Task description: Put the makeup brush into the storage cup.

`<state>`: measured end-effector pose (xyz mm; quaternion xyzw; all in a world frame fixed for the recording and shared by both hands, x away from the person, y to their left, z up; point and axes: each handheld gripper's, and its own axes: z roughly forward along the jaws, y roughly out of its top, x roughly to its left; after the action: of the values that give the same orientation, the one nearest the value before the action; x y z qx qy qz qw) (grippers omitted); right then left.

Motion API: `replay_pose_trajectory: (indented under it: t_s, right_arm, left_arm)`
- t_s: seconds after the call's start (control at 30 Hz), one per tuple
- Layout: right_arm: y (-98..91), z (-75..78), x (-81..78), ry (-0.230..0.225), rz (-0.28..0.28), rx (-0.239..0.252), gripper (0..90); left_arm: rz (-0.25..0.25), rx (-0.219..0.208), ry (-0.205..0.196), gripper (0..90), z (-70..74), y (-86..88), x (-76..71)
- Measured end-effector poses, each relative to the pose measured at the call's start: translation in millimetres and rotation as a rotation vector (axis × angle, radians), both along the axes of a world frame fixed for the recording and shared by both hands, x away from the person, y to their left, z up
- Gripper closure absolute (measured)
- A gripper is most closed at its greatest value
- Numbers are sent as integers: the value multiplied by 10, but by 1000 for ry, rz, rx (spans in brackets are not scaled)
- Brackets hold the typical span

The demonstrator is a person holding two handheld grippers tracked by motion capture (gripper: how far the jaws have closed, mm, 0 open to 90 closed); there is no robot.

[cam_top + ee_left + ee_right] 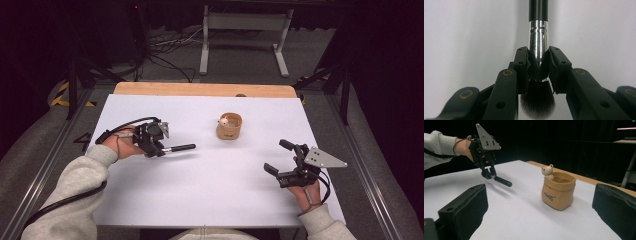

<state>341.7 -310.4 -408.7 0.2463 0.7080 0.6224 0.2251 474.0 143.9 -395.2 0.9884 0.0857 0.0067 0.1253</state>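
My left gripper (159, 148) is shut on a make-up brush (180, 148) at the left of the white table. In the left gripper view its pads (522, 62) clamp the silver ferrule of the brush (538, 32), with the dark bristles toward the camera and the black handle pointing away. The handle (502, 181) hangs a little above the sheet and casts a shadow. A tan bag-shaped pot (229, 126) with a small bear figure on its rim (547, 171) stands upright at the table's middle. My right gripper (278, 157) is open and holds nothing at the right, facing the pot (559, 192).
A white sheet (210, 185) covers the table, with a bare wooden strip (200, 89) along the far edge. Beyond it are a metal stand (245, 35) and cables on the floor. Dark frame rails run along both sides.
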Motion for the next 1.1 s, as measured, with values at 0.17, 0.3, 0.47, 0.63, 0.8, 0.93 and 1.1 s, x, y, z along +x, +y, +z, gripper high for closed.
replay_pose_trajectory:
  t_s: [0.17, 0.3, 0.47, 0.63, 0.8, 0.93, 1.1]
  right_arm:
    - [55, 77, 11, 7, 24, -27, 11]
    - [104, 143, 35, 22, 56, -54, 28]
    - [149, 211, 60, 34, 84, -74, 37]
    - [204, 277, 84, 43, 116, -103, 48]
    - [253, 316, 97, 49, 139, -121, 56]
    - [300, 354, 105, 51, 157, -135, 62]
    - [368, 394, 112, 56, 184, -147, 72]
  left_arm:
    - [-30, -15, 21, 708, 100, -101, -45]
    - [-50, -29, 40, 709, 172, -187, -88]
    - [-65, -35, 37, 709, 267, -280, -154]
    - [-100, -45, 34, 708, 349, -381, -230]
    - [-129, -47, 22, 708, 395, -484, -307]
    - [-154, -48, 19, 709, 434, -569, -365]
    - [-160, -53, 19, 709, 480, -681, -416]
